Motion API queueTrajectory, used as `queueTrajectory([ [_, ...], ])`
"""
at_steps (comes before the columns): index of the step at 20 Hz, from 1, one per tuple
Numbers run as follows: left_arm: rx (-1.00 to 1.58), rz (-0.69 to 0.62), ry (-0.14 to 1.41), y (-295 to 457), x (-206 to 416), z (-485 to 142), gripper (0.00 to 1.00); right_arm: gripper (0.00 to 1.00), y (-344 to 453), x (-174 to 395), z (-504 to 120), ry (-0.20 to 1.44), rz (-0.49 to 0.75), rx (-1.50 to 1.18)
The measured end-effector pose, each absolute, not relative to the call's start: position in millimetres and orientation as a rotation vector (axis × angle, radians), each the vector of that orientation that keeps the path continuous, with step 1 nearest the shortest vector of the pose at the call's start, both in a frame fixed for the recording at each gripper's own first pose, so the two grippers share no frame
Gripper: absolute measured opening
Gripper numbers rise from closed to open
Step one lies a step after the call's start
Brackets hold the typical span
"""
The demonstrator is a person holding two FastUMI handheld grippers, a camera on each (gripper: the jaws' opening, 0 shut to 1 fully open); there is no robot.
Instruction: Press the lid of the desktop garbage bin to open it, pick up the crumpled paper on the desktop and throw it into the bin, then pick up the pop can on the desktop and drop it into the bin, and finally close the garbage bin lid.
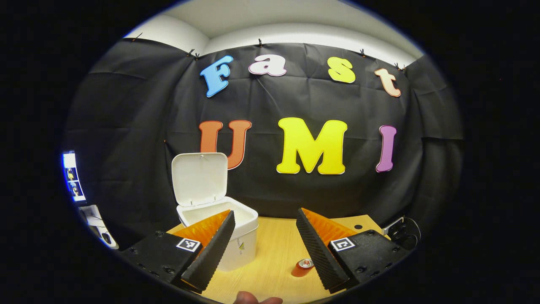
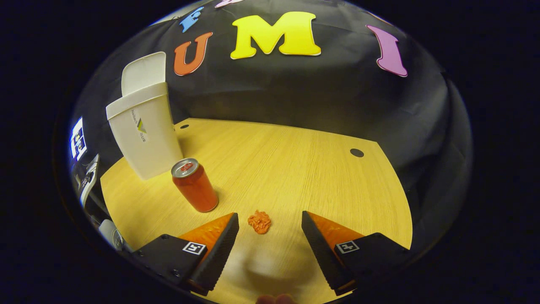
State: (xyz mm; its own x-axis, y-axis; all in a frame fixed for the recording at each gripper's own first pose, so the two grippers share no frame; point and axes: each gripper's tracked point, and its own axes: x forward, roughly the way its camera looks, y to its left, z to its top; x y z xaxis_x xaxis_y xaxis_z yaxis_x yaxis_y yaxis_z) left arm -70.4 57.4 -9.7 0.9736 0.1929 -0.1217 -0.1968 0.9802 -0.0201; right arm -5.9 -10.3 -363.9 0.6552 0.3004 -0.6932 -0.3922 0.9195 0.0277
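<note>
right gripper (image 2: 270, 230) had its two fingers spread wide at the bottom of the right gripper view, holding nothing and touching nothing. the crumpled paper (image 2: 259, 221), a small orange wad, lay on the wooden desktop (image 2: 295, 169) in the gap between the fingertips, a little nearer the left-hand one. the pop can (image 2: 195, 185) stood upright left of centre in that frame, near the paper but apart from it. behind the can, in the upper left of the frame, the garbage bin (image 2: 145, 135) stood with its lid (image 2: 143, 71) raised.

left gripper (image 1: 265, 221) was likewise wide apart at the bottom of the left gripper view, empty, held above the desktop (image 1: 274, 253). its left-hand finger overlapped the open bin (image 1: 236, 236) in the picture; whether they touched could not be told. the lid (image 1: 199, 178) stood upright at left of centre. the top of the can (image 1: 303, 267) peeked out low in the frame, beside the right-hand finger. this view showed the white inside of the bin's rim; the right gripper view showed the bin's outer wall and the paper. a fingertip (image 1: 247, 299) showed at the bottom edge.
</note>
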Motion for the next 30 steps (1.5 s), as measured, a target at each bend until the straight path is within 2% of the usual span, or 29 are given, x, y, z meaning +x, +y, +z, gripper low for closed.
queueTrajectory([
  [8,-0.014,0.230,0.139,66,-72,-15,0.96,0.94,6,0,-411,0.851,0.461,-0.196],
  [20,0.006,0.320,0.165,86,-88,-22,0.95,0.96,21,6,-442,0.939,0.509,-0.179],
  [26,-0.003,0.350,0.182,94,-94,-30,0.96,0.70,20,15,-444,0.942,0.491,-0.184],
  [28,0.000,0.362,0.193,98,-94,-34,0.96,0.53,18,16,-444,0.946,0.474,-0.175],
  [29,0.001,0.368,0.198,100,-94,-36,0.96,0.39,19,16,-444,0.953,0.468,-0.162],
  [30,0.001,0.371,0.201,101,-94,-37,0.96,0.29,20,15,-444,0.957,0.466,-0.154],
])
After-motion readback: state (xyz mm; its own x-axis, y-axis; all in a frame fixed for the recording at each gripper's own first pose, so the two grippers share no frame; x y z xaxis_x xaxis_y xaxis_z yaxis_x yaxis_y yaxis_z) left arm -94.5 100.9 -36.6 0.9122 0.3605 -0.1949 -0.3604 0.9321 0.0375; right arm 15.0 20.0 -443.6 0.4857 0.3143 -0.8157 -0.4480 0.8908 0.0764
